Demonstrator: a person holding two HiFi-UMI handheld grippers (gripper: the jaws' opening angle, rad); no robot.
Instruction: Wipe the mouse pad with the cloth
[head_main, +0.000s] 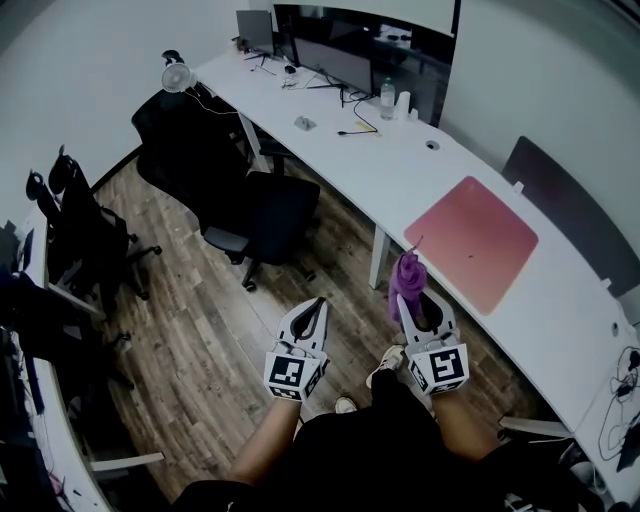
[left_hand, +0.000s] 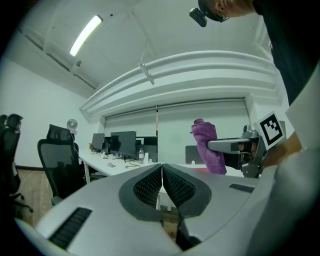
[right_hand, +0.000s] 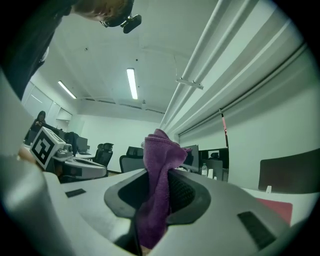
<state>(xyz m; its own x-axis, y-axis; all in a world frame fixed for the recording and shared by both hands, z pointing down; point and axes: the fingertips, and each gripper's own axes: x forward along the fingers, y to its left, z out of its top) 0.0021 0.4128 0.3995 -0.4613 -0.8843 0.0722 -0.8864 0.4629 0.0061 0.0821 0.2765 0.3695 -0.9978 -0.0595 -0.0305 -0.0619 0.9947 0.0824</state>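
A pink mouse pad (head_main: 472, 240) lies on the long white desk (head_main: 400, 165) at the right. My right gripper (head_main: 418, 303) is shut on a purple cloth (head_main: 405, 281), held over the floor just short of the desk's near edge. The cloth (right_hand: 159, 187) sticks up between the jaws in the right gripper view, and it shows again from the side as a cloth (left_hand: 207, 147) in the left gripper view. My left gripper (head_main: 312, 313) hangs to the left of the right one, jaws shut (left_hand: 161, 182) with nothing between them.
Black office chairs (head_main: 262, 215) stand on the wood floor left of the desk. Monitors (head_main: 330, 55), a bottle (head_main: 388, 97) and cables sit at the desk's far end. A dark partition panel (head_main: 570, 205) rises behind the pad. Another desk edge (head_main: 40, 400) runs along the left.
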